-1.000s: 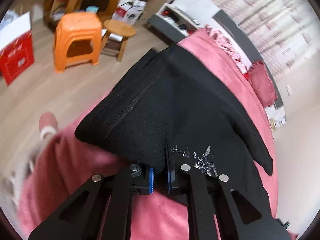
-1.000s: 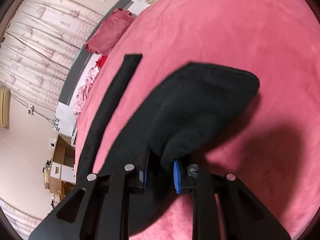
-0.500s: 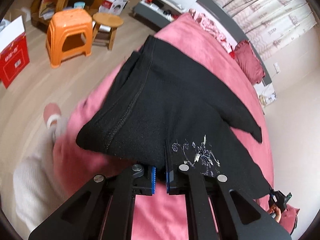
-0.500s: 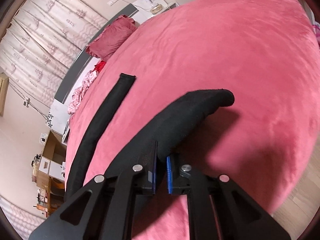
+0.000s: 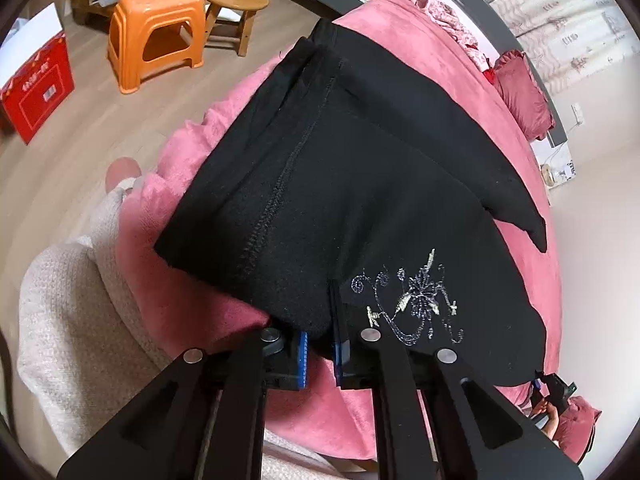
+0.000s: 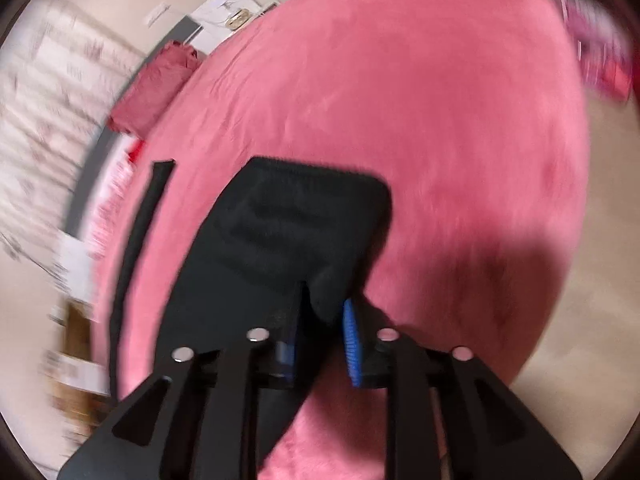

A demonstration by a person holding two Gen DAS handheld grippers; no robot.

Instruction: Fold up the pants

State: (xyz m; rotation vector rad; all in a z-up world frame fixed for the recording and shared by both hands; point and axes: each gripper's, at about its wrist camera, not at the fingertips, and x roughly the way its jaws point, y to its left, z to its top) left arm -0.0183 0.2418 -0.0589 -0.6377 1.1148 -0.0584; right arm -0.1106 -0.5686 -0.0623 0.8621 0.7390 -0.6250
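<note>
1. The black pants [image 5: 360,184] lie spread over the pink bed [image 5: 420,40], the landmark here; their waist end hangs past the bed's near edge, and one leg tip points toward the red pillow [image 5: 520,92] at the bed's far side.
2. The left gripper [image 5: 320,354] is clamped on a fold of the pants beside the silver embroidery [image 5: 416,300].
3. The right gripper [image 6: 320,340] has just been widening its jaws; a bunch of the pants [image 6: 288,232] sits between them, the right pad clear of it.
4. An orange stool [image 5: 160,32] and a round wooden stool [image 5: 236,0] stand on the floor beyond the bed.
</note>
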